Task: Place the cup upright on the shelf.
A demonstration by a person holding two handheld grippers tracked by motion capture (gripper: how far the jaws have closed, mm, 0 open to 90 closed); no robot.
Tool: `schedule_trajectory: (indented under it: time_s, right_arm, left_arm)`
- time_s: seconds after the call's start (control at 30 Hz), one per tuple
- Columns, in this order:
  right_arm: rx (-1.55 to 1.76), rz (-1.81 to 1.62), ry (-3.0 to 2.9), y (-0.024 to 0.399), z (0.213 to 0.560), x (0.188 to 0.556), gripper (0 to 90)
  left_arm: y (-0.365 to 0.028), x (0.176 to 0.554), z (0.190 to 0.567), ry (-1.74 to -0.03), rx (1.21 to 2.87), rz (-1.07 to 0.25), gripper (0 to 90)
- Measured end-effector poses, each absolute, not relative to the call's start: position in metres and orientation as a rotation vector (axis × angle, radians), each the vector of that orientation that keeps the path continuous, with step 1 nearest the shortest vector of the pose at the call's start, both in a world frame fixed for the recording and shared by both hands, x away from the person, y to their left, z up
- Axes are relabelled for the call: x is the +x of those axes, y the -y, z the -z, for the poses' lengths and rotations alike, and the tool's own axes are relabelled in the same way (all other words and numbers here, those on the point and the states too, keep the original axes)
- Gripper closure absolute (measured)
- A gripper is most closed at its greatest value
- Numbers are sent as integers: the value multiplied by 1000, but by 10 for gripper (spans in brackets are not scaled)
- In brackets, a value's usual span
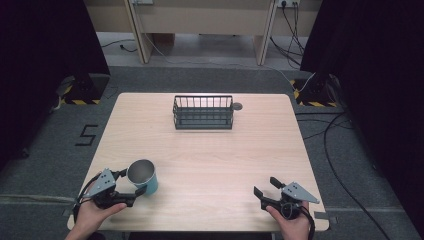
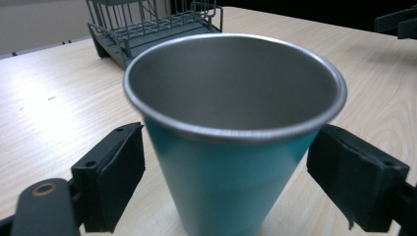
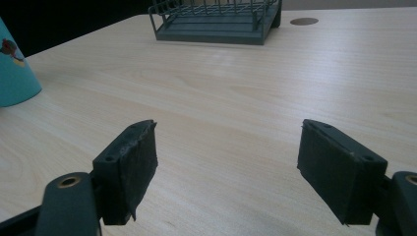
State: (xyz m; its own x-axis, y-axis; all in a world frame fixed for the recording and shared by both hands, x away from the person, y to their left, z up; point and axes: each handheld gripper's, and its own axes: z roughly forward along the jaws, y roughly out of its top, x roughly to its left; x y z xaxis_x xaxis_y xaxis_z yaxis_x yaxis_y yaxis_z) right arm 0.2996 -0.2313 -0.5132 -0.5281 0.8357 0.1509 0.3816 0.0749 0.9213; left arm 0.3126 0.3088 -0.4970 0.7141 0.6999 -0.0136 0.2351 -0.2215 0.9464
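Left gripper (image 1: 131, 186) at the table's 7 o'clock corner: jaws spread wide, one either side of the teal cup (image 1: 143, 176). In the left gripper view the cup (image 2: 231, 142) sits between the pads (image 2: 115, 182) with a sliver of daylight on each side, so straddling, not clamped; can't confirm any contact.

Right gripper (image 1: 266, 189) at 5 o'clock, jaws wide too, holding nothing, bare table (image 1: 215, 160) between them. The right gripper view has its pads (image 3: 130, 169) well apart over wood, cup (image 3: 14, 69) off at its 10 o'clock.

Cup: upright on the table, teal outer wall, bare metal inside with a rolled steel rim, looks empty, tapers toward the base. Small printed figure on the side facing the right gripper.

Wire rack (image 1: 203, 112) at 12 o'clock, well apart from the cup
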Motion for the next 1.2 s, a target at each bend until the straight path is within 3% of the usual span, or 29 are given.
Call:
schedule_trajectory:
  time_s: [0.7, 1.2]
  right_arm:
    - [1186, -1442, -1961, 231, 513, 301, 245]
    - [1193, -1450, -1947, 232, 513, 300, 248]
  left_arm:
    - [-299, 328, 502, -724, 1754, -466, 148]
    - [-289, 339, 482, -690, 1728, -512, 149]
